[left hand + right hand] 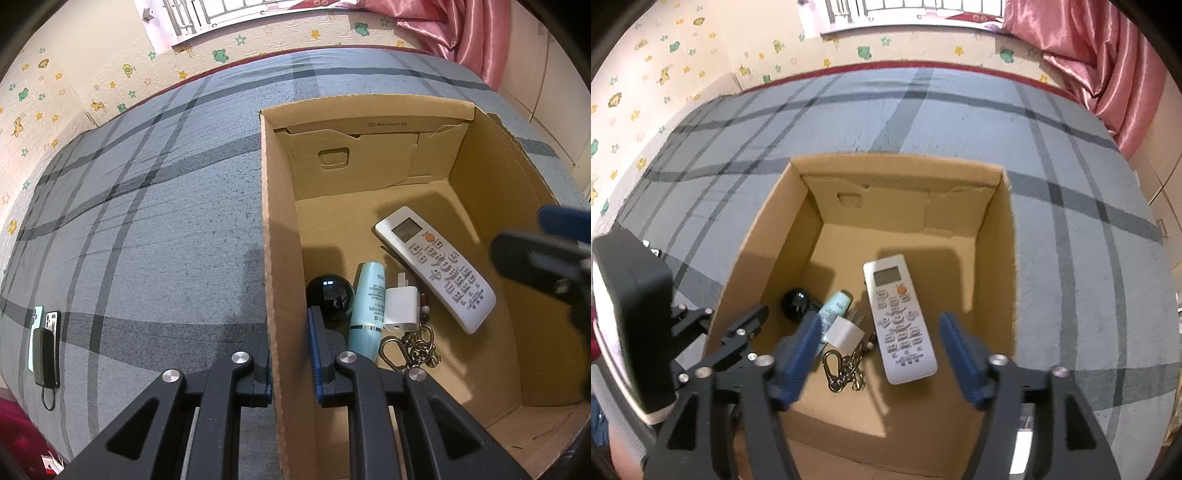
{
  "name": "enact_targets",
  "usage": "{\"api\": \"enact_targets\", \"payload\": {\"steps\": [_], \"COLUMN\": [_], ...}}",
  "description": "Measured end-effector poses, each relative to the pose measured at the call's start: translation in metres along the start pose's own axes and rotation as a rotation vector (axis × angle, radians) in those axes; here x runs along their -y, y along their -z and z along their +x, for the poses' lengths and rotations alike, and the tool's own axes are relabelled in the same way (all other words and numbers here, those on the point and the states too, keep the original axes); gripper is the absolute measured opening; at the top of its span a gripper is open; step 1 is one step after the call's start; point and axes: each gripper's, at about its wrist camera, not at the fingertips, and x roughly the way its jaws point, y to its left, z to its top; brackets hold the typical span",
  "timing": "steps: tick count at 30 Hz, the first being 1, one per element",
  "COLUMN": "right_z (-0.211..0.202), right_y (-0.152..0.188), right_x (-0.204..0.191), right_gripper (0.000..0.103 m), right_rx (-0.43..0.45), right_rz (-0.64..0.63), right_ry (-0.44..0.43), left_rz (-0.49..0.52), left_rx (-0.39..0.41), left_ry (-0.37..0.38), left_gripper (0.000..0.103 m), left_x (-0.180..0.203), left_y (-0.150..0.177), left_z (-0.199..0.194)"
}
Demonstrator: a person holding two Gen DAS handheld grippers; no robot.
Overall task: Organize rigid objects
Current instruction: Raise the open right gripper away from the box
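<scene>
An open cardboard box (365, 101) (897, 162) stands on a grey plaid bedspread. On its floor lie a white remote (436, 267) (899, 317), a black ball (330, 297) (795, 303), a teal bottle (367, 306) (836, 306), a white charger (400, 310) (845, 334) and a keychain with a carabiner (410, 349) (844, 369). My left gripper (290, 343) (727, 321) is shut on the box's left wall, one finger outside and one inside. My right gripper (880, 319) hangs open above the remote and holds nothing; it shows blurred at the right edge (546, 251) of the left wrist view.
A phone and a dark power bank (44, 343) lie on the bedspread (147, 221) far left of the box. A papered wall runs along the back, with a pink curtain (461, 33) (1108, 55) at the back right.
</scene>
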Motion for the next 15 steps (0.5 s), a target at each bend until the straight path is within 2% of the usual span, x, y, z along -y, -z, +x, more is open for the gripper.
{"api": "enact_targets", "payload": {"steps": [6,15], "right_z": [-0.021,-0.048], "right_y": [-0.003,0.001], "right_x": [0.012,0.044], "right_gripper": [0.101,0.103], "right_rx": [0.047,0.083], "right_rz": [0.012,0.035], "right_ry": [0.024,0.060], "left_rz": [0.002,0.000], "left_rx": [0.000,0.000], "left_ry": [-0.002,0.000], "left_gripper": [0.016,0.016], "left_x": [0.000,0.000], "left_y": [0.000,0.000], "left_z": [0.000,0.000]}}
